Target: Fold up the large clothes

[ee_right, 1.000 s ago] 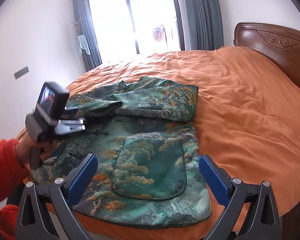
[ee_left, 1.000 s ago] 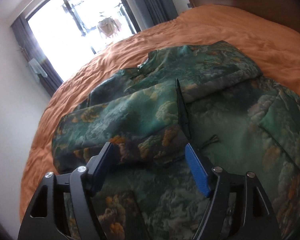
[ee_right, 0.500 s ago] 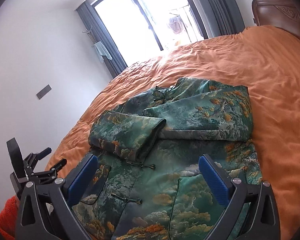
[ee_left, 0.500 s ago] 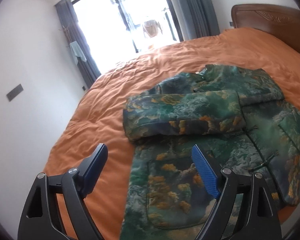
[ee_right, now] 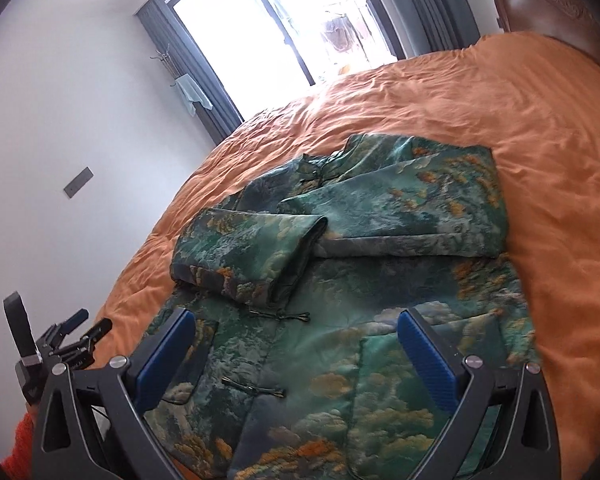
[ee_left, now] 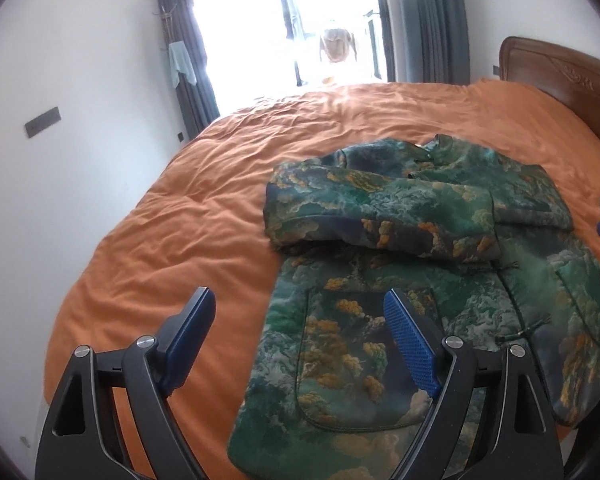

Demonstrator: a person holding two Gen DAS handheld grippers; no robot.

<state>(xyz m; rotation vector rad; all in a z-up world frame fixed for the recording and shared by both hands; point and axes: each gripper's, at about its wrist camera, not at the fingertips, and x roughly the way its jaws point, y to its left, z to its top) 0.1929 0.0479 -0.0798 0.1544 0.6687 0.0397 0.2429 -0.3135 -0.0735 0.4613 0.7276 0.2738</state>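
Partly cropped jacket (ee_left: 380,216), hem cut off below

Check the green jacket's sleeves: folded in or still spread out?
Folded in. Both sleeves of the green jacket lie crossed over its chest, one overlapping the other; the lower body below them is still spread flat on the orange bedspread.

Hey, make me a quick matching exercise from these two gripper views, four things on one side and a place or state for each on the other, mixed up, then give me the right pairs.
Things:
1. green patterned jacket
2. jacket sleeves
3. light blue cloth
4. left gripper

Places or states:
A. hanging on the wall beside the window curtain
B. folded across the chest
C. open, nothing between the jaws
D. lying front up on the orange bedspread

Pairs: 1-D, 2-B, 3-A, 4-C
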